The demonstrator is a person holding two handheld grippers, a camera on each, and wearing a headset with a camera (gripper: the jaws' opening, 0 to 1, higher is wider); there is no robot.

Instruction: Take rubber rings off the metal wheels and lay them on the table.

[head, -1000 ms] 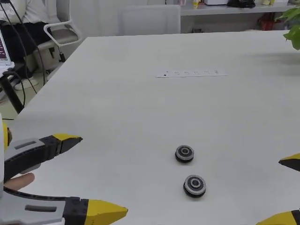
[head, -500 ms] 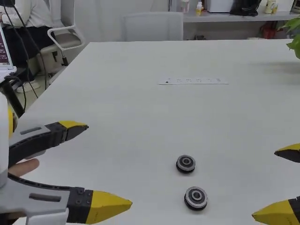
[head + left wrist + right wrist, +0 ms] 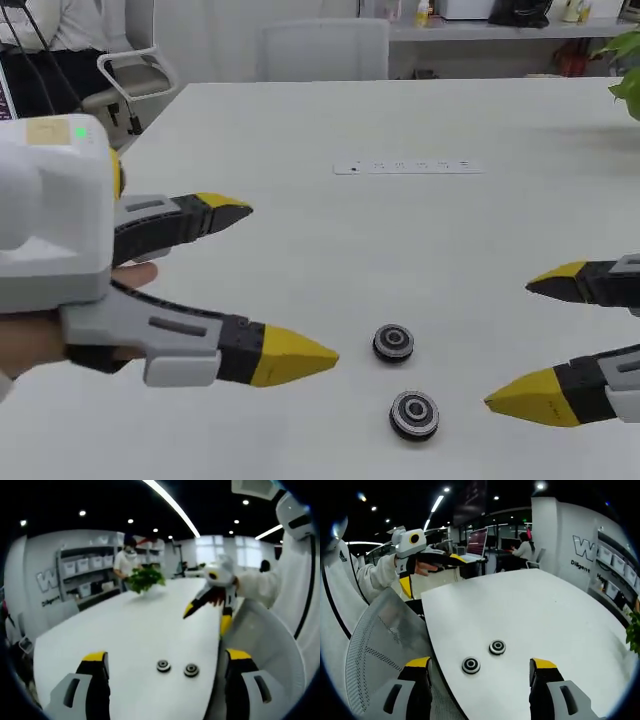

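Note:
Two small metal wheels with black rubber rings lie flat on the white table (image 3: 300, 130): a far wheel (image 3: 393, 342) and a near wheel (image 3: 414, 414). My left gripper (image 3: 275, 283) hovers open to their left, nothing between its yellow tips. At the right my right gripper (image 3: 515, 342) is held open, also empty. The left gripper view looks past its open gripper (image 3: 165, 655) at both wheels (image 3: 163, 666) (image 3: 191, 670), with the right gripper (image 3: 205, 622) beyond. In the right gripper view the wheels (image 3: 497, 647) (image 3: 471, 665) lie ahead of the open gripper (image 3: 480, 661).
A white power strip (image 3: 408, 166) lies mid-table beyond the wheels. Grey chairs (image 3: 322, 50) stand at the far edge, a seated person (image 3: 60, 25) at the far left, a green plant (image 3: 625, 60) at the far right. A mesh chair back (image 3: 385, 640) is near the table's front edge.
Both grippers have risen and come inward toward the wheels, the left one much further into the head view. The wheels have stayed in place; the camera shifted slightly.

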